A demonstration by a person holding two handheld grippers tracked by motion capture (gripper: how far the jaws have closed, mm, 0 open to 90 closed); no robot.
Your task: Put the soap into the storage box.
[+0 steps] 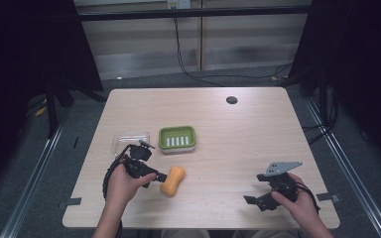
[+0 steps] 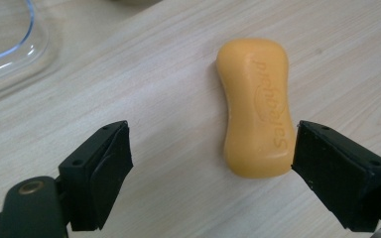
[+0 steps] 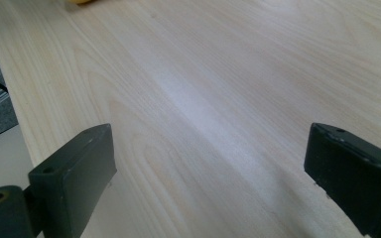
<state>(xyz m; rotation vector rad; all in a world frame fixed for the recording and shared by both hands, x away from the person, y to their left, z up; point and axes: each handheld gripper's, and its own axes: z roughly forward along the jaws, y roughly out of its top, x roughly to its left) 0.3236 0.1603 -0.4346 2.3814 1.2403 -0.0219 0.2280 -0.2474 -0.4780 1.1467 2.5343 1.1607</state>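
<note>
Lying flat on table (image 1: 238, 144), orange soap bar (image 2: 256, 106) sits near front edge, below green soap dish (image 1: 177, 138). Your left gripper (image 2: 211, 153) wide open around it, right-hand jaw almost touching, holding nothing. Right gripper (image 3: 211, 168) open, empty, parked apart.

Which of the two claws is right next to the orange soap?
The left claw. It sits open right at the orange soap, one jaw beside its end. The right claw waits far off over bare table.
</note>
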